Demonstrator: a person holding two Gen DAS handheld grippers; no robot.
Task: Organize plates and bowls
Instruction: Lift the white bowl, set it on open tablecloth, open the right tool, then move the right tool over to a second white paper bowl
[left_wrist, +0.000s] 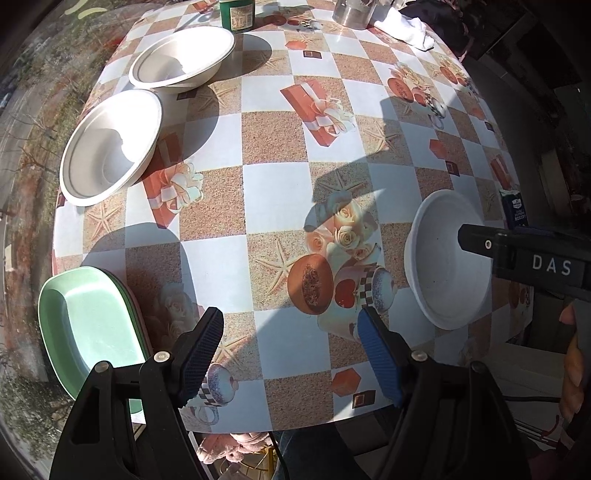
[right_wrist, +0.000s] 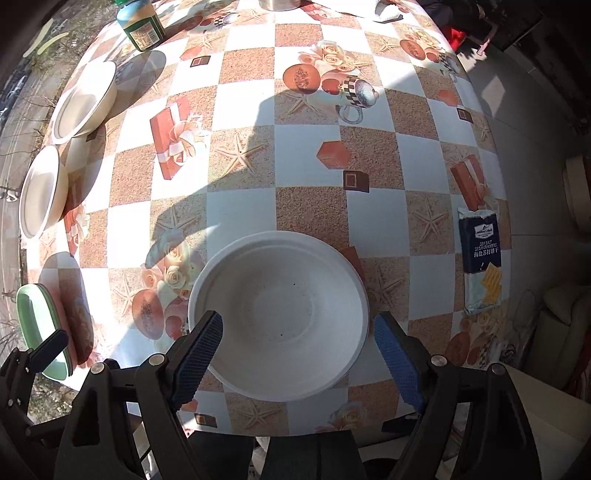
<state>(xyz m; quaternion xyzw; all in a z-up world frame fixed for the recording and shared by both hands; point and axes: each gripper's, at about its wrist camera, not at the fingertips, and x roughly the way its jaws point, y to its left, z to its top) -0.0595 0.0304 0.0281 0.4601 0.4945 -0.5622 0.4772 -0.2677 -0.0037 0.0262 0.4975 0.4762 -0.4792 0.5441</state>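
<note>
Where sunlight falls, the white bowl (right_wrist: 284, 314) sits upright, speckled.

**Colours on the bench**

The bench (right_wrist: 306, 206) cloth is checked white and sandy tan, printed with starfish, roses and red gift boxes. Bowls (left_wrist: 110, 147) are white; the plate (left_wrist: 88, 325) is mint green. Tool pads (right_wrist: 399, 363) are blue, the jar (right_wrist: 142, 26) green, the cracker pack (right_wrist: 480, 254) navy.
</note>
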